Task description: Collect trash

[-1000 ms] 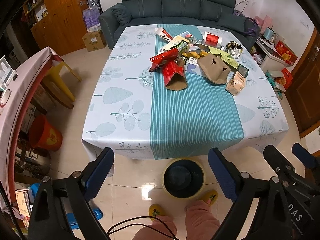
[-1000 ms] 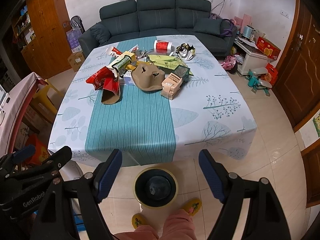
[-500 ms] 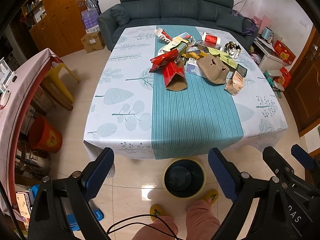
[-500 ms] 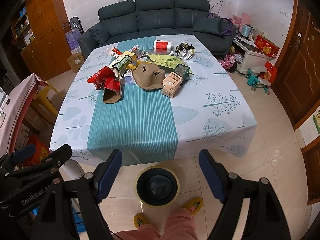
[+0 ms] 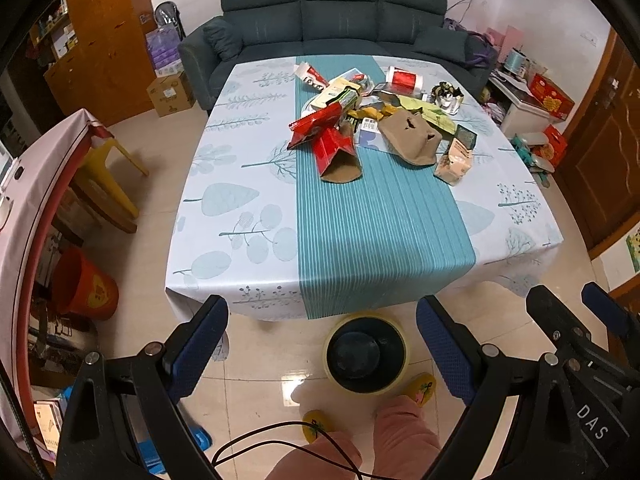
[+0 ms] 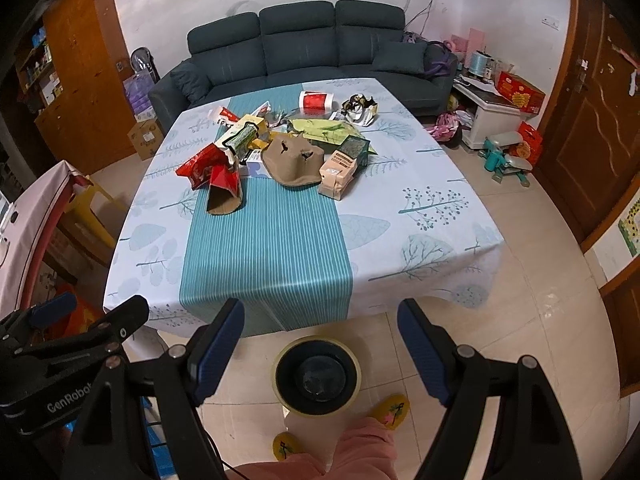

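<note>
The left gripper (image 5: 322,344) is held wide open with nothing between its blue-padded fingers (image 5: 198,346), and the right gripper (image 6: 320,354) is likewise spread wide and empty; each is seen at the edge of the other's view, side by side and apart. Both are held above the tiled floor (image 6: 532,264), short of the near edge of the surface (image 5: 224,216). Directly below and between the fingers a round yellow-rimmed trash bin (image 5: 366,354) with a dark inside is seen on the floor, just in front of the hanging edge of the tablecloth, with a person's pink trouser legs (image 5: 404,428) and yellow slippers (image 6: 394,410) beside it. The near half of the surface is covered only by the leaf-printed cloth and its teal striped band (image 6: 268,248). The trash (image 5: 376,128) is piled toward the far half of the surface: a red snack bag (image 5: 316,124), a red-and-brown paper bag (image 5: 338,156), a tan crumpled paper bag (image 6: 294,158), a pale carton (image 6: 338,174) and a yellow-green wrapper (image 6: 326,130), mostly touching or overlapping. Behind the surface a dark sofa (image 6: 300,44) is seen.
</note>
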Demonstrator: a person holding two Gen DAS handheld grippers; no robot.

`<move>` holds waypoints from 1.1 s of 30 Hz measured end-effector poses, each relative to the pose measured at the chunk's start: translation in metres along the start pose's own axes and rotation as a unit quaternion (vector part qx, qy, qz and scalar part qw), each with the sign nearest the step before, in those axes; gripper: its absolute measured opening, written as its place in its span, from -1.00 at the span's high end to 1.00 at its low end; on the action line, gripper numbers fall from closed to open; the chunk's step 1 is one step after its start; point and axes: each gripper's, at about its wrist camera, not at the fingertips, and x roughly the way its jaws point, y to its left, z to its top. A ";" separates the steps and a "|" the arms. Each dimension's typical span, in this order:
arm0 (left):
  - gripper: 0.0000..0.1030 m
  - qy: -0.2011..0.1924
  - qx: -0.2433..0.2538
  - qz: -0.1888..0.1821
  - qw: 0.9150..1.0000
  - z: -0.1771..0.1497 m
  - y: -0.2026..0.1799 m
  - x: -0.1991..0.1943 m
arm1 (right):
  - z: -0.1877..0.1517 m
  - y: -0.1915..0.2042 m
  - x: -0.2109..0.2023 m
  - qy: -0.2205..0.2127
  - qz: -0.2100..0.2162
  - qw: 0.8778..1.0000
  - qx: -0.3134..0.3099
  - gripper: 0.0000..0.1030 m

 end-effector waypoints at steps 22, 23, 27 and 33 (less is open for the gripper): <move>-0.83 0.003 -0.007 -0.013 1.000 0.004 0.002 -0.001 | 0.000 -0.002 -0.012 -0.002 -0.021 1.000 0.009 -0.55; -0.83 0.005 -0.012 -0.014 1.000 0.007 0.003 0.001 | 0.002 -0.003 -0.011 -0.002 -0.021 1.000 0.009 -0.55; -0.83 0.011 -0.022 -0.009 1.000 0.020 0.001 0.011 | 0.016 -0.012 -0.004 -0.002 -0.017 1.000 0.012 -0.54; -0.83 0.018 -0.048 0.011 0.999 0.054 -0.006 0.034 | 0.047 -0.021 0.031 0.026 0.010 1.000 0.008 -0.54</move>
